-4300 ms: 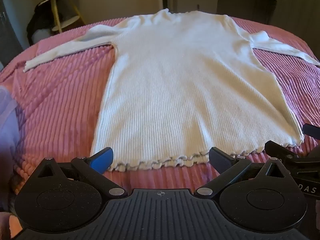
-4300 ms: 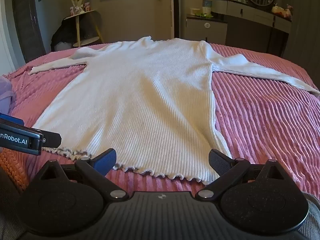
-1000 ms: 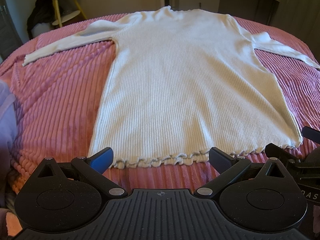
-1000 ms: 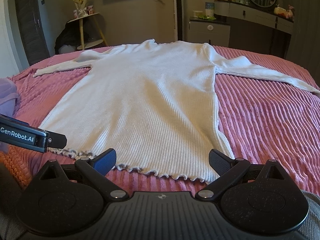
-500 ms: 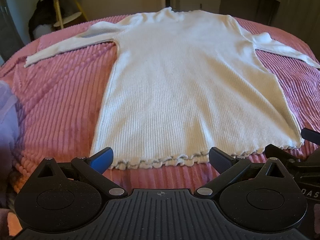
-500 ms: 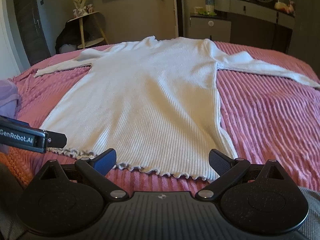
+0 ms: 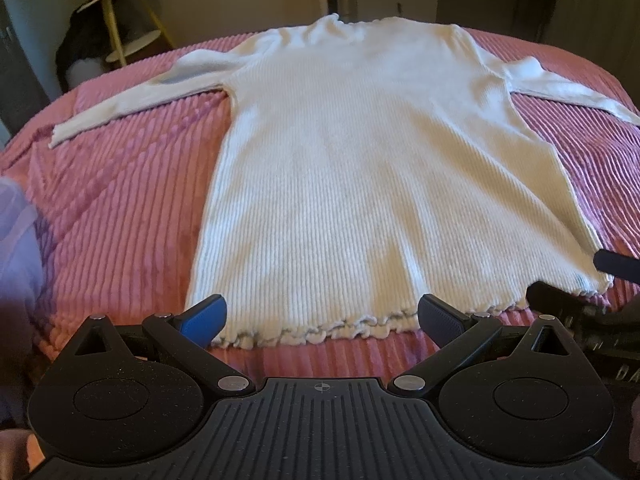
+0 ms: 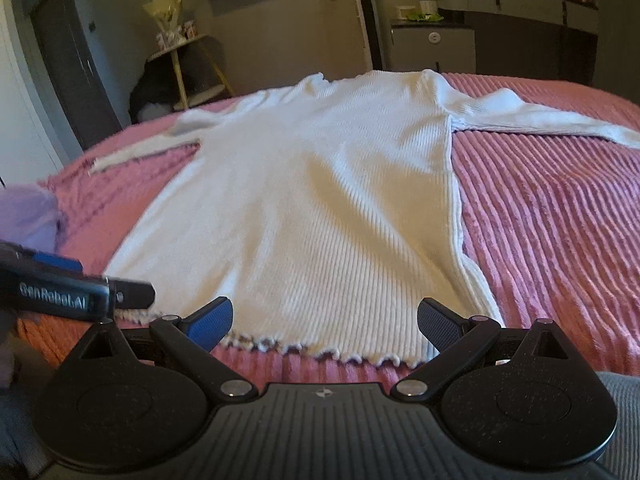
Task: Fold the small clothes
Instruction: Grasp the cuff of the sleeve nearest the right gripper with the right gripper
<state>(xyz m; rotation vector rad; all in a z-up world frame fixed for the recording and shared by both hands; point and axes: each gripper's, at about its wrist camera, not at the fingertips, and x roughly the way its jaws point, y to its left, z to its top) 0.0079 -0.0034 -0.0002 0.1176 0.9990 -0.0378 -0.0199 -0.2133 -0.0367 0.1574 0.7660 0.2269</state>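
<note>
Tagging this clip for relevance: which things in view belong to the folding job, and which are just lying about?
Belongs to the job:
white ribbed sweater, spread flat
left gripper, open
right gripper, open
pink bedspread, the work surface

Just lying about:
lilac cloth
side table
dresser

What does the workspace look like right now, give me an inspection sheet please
Surface: pink ribbed bedspread, smooth.
Job's things: white ribbed sweater spread flat, unfolded, both sleeves out, frilled hem nearest the grippers.
Clutter: purple cloth at the bed's left edge.
Grippers: left gripper open at the hem's left part; right gripper open at the hem's right part; neither holds fabric.
Cables: nothing seen.
Surroundings: side table, grey cabinet, dresser with mirror.
</note>
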